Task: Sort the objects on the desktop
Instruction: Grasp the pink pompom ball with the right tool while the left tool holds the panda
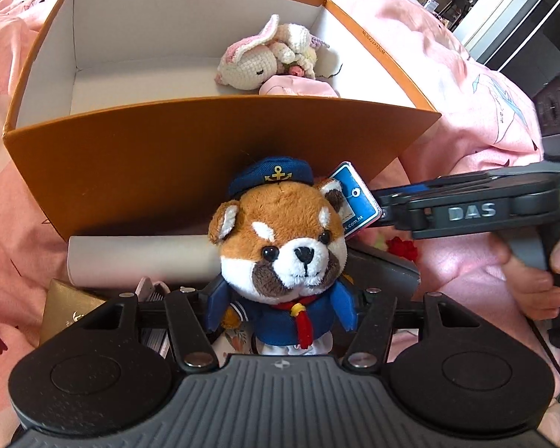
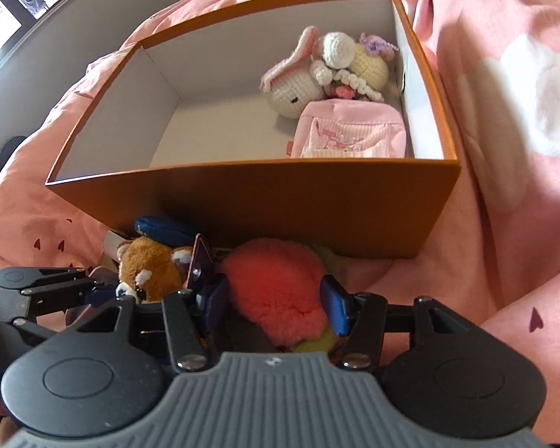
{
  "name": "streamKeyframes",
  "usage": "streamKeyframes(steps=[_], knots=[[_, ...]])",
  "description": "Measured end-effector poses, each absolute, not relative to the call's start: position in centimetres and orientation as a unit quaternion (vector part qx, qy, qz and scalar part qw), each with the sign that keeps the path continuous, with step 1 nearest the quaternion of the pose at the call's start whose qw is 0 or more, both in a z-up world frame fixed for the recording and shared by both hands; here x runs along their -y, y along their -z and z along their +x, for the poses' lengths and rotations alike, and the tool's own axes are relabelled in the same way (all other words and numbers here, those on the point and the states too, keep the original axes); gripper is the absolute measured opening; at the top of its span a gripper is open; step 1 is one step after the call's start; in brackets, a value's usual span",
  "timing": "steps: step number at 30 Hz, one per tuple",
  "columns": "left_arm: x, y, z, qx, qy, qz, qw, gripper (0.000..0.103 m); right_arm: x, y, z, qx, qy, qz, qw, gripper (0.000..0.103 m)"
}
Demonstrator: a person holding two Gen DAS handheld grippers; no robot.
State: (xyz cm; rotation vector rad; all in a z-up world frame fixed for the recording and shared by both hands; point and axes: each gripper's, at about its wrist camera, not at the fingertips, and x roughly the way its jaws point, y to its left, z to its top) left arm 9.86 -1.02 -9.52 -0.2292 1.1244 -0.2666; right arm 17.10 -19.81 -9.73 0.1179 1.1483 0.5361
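Both grippers work just in front of the near wall of the orange box (image 2: 265,201), which stands open on a pink bedspread (image 2: 504,119) and already holds a crocheted bunny (image 2: 302,86) and a small pink pouch (image 2: 351,134) in its right part. The left gripper (image 1: 280,306) stands over a plush red panda in a sailor suit (image 1: 283,246); the toy is upright, its long axis running head to feet, head toward the box and facing the camera. The blue fingers (image 1: 345,306) flank its torso at either side; whether the pads press the fabric cannot be told from this view, and the jaws appear set wide, so the grip is judged not secure. The right gripper (image 2: 276,298) is down over a fluffy pink pom-pom toy (image 2: 280,287), which lies across the gap and fills it; the pads (image 2: 336,304) bear on its fur at both sides, judged a closed hold. In the left wrist view that gripper reaches in from the right, level with the panda's head, a blue card tag (image 1: 354,198) lying between them. The governing relation: both toys lie on the near side of the wall, the box interior directly beyond and above it, so each must be lifted over the rim. The right hand's toy lies nearer the occupied corner; the panda faces the vacant left floor.
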Motion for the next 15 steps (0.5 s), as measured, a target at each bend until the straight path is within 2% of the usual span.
streamKeyframes(steps=[11,15], knots=[[0.3,9.2,10.0,-0.533,0.11,-0.122,0.83,0.062,17.3,13.3,18.5,-0.577,-0.23,0.046,0.782,0.061],[0.1,9.2,10.0,-0.533,0.104,-0.123,0.83,0.062,16.8,13.8,18.4,-0.576,-0.231,0.04,0.783,0.058]])
